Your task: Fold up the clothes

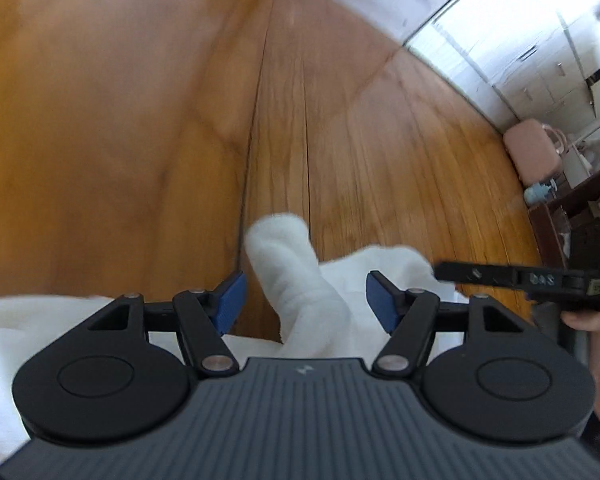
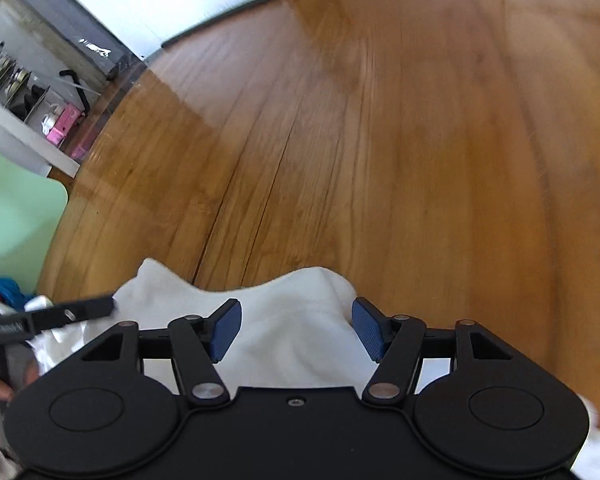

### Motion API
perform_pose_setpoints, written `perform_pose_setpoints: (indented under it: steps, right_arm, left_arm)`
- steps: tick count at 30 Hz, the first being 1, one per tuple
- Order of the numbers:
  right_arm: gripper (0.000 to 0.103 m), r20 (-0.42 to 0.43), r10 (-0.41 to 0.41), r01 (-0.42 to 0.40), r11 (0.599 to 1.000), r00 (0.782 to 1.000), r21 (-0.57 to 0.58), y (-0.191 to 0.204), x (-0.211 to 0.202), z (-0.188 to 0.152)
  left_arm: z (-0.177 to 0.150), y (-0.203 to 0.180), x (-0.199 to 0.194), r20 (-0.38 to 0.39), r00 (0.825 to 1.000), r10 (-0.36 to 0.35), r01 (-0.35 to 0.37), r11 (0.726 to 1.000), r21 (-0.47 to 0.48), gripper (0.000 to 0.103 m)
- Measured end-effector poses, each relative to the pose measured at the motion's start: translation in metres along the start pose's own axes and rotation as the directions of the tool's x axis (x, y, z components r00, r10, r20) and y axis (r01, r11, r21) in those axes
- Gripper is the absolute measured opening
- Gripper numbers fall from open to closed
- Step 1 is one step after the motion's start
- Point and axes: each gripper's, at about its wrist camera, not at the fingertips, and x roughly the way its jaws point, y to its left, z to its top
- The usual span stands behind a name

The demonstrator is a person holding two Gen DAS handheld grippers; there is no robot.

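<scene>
Counted ahead of the spread claws: one white fleecy garment (image 1: 300, 300) bunched between the pads, two black handheld grippers with blue pads, the left (image 1: 306, 300) and the right (image 2: 296, 330), and, off to the left claw's right, seemingly one pink suitcase (image 1: 534, 152), blurred.

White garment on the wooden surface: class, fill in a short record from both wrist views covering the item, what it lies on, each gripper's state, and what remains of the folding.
item: white garment, soft and rumpled
surface: wooden table
left gripper: open, a raised fold of the cloth between its blue pads, not pinched
right gripper: open, over the cloth's edge
contact: neither gripper is closed on the fabric
fold status: cloth bunched, no neat fold visible
background: pink case beyond the table's edge
</scene>
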Motion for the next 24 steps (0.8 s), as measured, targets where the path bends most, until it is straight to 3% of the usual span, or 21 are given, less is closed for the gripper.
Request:
perform_pose_setpoints:
  steps: [1, 2, 3, 5, 7, 8, 9, 11, 13, 14, 16, 17, 18, 20, 22, 24]
  right_arm:
    - [0.068, -0.016, -0.001, 0.001, 1.0, 1.0, 0.025, -0.003, 0.01, 0.003]
    - [0.068, -0.029, -0.012, 0.013, 0.999, 0.999, 0.052, -0.006, 0.02, 0.004]
    - [0.068, -0.04, -0.029, 0.032, 0.996, 0.999, 0.079, -0.009, 0.027, 0.005]
    - [0.067, -0.038, -0.049, 0.054, 0.987, 0.998, 0.154, -0.014, 0.036, 0.001]
    - [0.033, -0.005, 0.004, -0.003, 0.994, 1.0, 0.107, -0.009, 0.033, -0.004]
    - [0.021, 0.022, -0.007, 0.006, 0.999, 1.0, 0.048, -0.002, 0.028, -0.006]
    - [0.019, 0.085, -0.002, 0.002, 1.0, 0.996, -0.005, 0.003, 0.018, -0.009]
    - [0.016, 0.256, 0.039, -0.015, 0.996, 0.966, -0.092, 0.011, -0.009, -0.018]
    - [0.016, 0.36, 0.029, 0.029, 0.988, 0.933, -0.154, 0.012, -0.019, -0.027]
    - [0.015, 0.367, -0.002, 0.071, 0.982, 0.93, -0.176, 0.012, -0.013, -0.031]
    - [0.015, 0.318, -0.101, 0.174, 0.962, 0.943, -0.21, 0.011, 0.011, -0.036]
    - [0.015, 0.295, -0.151, 0.224, 0.947, 0.944, -0.229, 0.01, 0.024, -0.039]
    - [0.016, 0.285, -0.183, 0.255, 0.936, 0.941, -0.241, 0.01, 0.032, -0.041]
    - [0.016, 0.286, -0.206, 0.279, 0.928, 0.936, -0.245, 0.012, 0.038, -0.043]
    - [0.016, 0.282, -0.213, 0.282, 0.93, 0.935, -0.233, 0.015, 0.038, -0.042]
    - [0.016, 0.283, -0.229, 0.303, 0.918, 0.931, -0.255, 0.017, 0.038, -0.042]
  left_arm:
    - [0.0, 0.002, 0.008, -0.014, 1.0, 0.007, -0.007, 1.0, -0.004, 0.058]
    - [0.001, 0.004, 0.017, -0.028, 1.0, 0.013, -0.013, 1.0, -0.007, 0.042]
    - [-0.001, -0.001, 0.019, -0.015, 0.999, 0.036, -0.035, 0.998, 0.057, 0.017]
    - [-0.012, -0.021, 0.009, 0.058, 0.998, 0.027, -0.04, 0.969, 0.244, 0.015]
    - [-0.017, -0.041, -0.003, 0.128, 0.992, 0.003, -0.052, 0.923, 0.38, 0.014]
    - [-0.019, -0.05, -0.008, 0.158, 0.987, -0.001, -0.067, 0.901, 0.428, 0.014]
    - [-0.019, -0.055, -0.013, 0.195, 0.981, -0.016, -0.075, 0.888, 0.453, 0.014]
    - [-0.022, -0.068, -0.017, 0.295, 0.955, -0.041, -0.13, 0.834, 0.536, 0.015]
    - [-0.025, -0.076, -0.003, 0.339, 0.941, 0.004, -0.221, 0.765, 0.605, 0.025]
    - [-0.021, -0.074, 0.012, 0.333, 0.941, 0.06, -0.263, 0.749, 0.608, 0.032]
    - [-0.014, -0.06, 0.038, 0.271, 0.95, 0.154, -0.285, 0.78, 0.557, 0.034]
    - [-0.006, -0.05, 0.045, 0.221, 0.956, 0.191, -0.28, 0.819, 0.501, 0.032]
    - [-0.001, -0.042, 0.04, 0.195, 0.968, 0.158, -0.233, 0.856, 0.462, 0.033]
    - [0.006, -0.026, 0.015, 0.223, 0.973, 0.056, -0.143, 0.906, 0.399, 0.037]
    - [0.011, -0.009, -0.013, 0.219, 0.976, -0.011, -0.073, 0.926, 0.371, 0.042]
    - [0.01, 0.006, -0.034, 0.145, 0.988, -0.052, -0.012, 0.913, 0.408, 0.042]
